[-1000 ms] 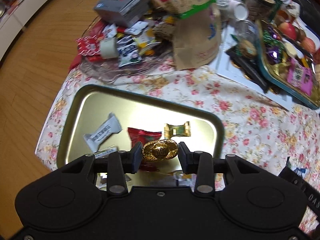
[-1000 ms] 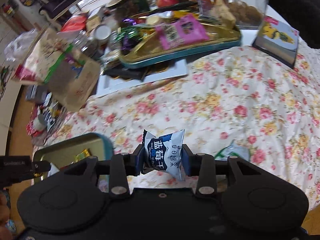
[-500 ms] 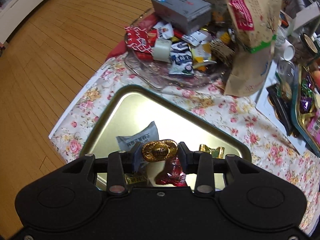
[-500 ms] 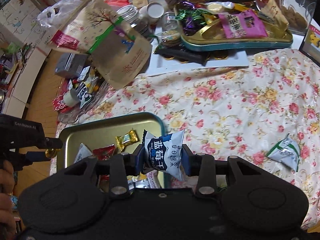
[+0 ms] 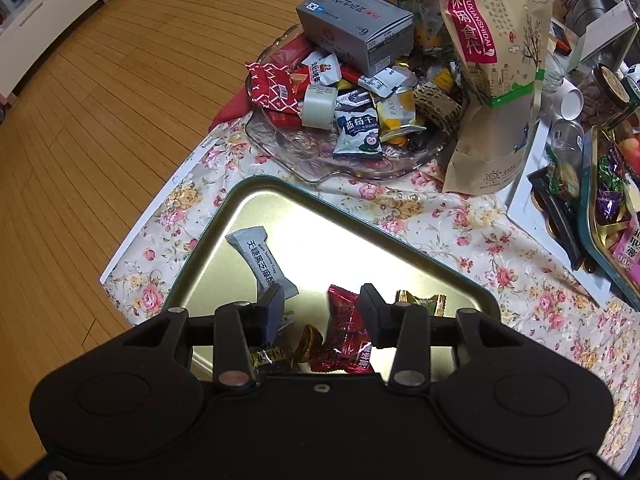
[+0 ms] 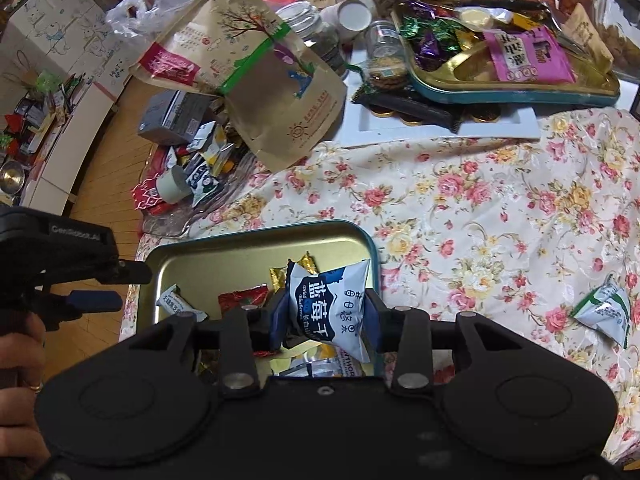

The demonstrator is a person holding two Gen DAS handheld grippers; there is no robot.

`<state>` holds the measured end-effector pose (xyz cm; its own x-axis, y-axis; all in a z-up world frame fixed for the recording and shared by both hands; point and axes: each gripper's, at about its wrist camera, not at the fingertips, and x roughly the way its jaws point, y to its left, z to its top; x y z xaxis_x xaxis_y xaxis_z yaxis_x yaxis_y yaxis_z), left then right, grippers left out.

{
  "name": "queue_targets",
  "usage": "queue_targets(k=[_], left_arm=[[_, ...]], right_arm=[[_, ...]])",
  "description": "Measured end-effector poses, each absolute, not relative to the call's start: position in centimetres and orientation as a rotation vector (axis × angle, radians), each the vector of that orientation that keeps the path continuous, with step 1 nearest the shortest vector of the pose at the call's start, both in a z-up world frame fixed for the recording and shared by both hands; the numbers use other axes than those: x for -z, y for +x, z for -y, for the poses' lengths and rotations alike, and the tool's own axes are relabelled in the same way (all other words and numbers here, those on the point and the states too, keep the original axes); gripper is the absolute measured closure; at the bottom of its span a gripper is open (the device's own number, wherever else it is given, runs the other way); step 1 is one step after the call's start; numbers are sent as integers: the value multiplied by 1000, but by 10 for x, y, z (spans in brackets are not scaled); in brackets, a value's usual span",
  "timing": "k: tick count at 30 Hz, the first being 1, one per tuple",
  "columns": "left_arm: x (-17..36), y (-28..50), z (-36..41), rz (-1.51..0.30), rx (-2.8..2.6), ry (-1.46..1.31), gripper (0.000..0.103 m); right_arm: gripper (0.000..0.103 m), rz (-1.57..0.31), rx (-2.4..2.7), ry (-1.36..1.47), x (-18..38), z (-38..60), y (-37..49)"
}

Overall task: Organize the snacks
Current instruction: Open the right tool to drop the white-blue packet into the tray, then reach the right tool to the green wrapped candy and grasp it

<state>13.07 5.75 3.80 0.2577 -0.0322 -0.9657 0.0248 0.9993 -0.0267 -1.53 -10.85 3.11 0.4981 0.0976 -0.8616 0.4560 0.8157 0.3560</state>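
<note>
The right gripper (image 6: 326,316) pinches a blue and white pouch (image 6: 326,308) of dried blueberries between its 2 fingers, which press into the pouch's sides. The pouch hangs over the near right part of a gold tray (image 6: 224,252) on a flowered cloth (image 6: 480,208).

The left gripper (image 5: 320,312) hovers over the same tray with its fingers spread apart and nothing between them. Below it lie a red candy (image 5: 346,332), a gold coin-like sweet (image 5: 308,340), a grey bar (image 5: 260,264) and a gold candy (image 5: 420,302).

The pouch looks light, puffy and soft, with slick film that could slip or crumple. The crimped ends or the flat sides seem the surest places to grip.

1 green and white sachet (image 6: 604,314) lies alone on the cloth, well right of the tray. A glass dish (image 5: 360,160) beyond the tray holds more snacks.
</note>
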Motion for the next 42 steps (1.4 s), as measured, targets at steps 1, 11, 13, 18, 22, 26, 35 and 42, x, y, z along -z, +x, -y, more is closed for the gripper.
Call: queue_targets(k=[1,11,13,18,22,26,35,42], left_arm=[[-37,130,-58,-1314,38,-9,53],[-38,131,-62,-1315,10,-31,53],[-39,131,-62,-1314,11,-32,53],[-39,130,-59,-1313,20,-21,53],[-41,128,-53,-1312,36,-14,53],[-42,125,-45,-1308,58,2,53],[-44,111,-16,-1306,136,64,53],[-41,91,19,-1313,222,137,53]], right_arm=[[62,-1038,228,590,-32,106,-14],[62,-981,177,486,-39,84,-5],[62,-963,168,453,-41,80,-5],[62,-943,130,468,-46,76,-5],[62,-953,141,502,-44,80,-5],[62,-968,195,520,-41,90,-6],[62,-1020,283,656,-30,132,-18],[62,-1031,357,685,-23,168,-37]])
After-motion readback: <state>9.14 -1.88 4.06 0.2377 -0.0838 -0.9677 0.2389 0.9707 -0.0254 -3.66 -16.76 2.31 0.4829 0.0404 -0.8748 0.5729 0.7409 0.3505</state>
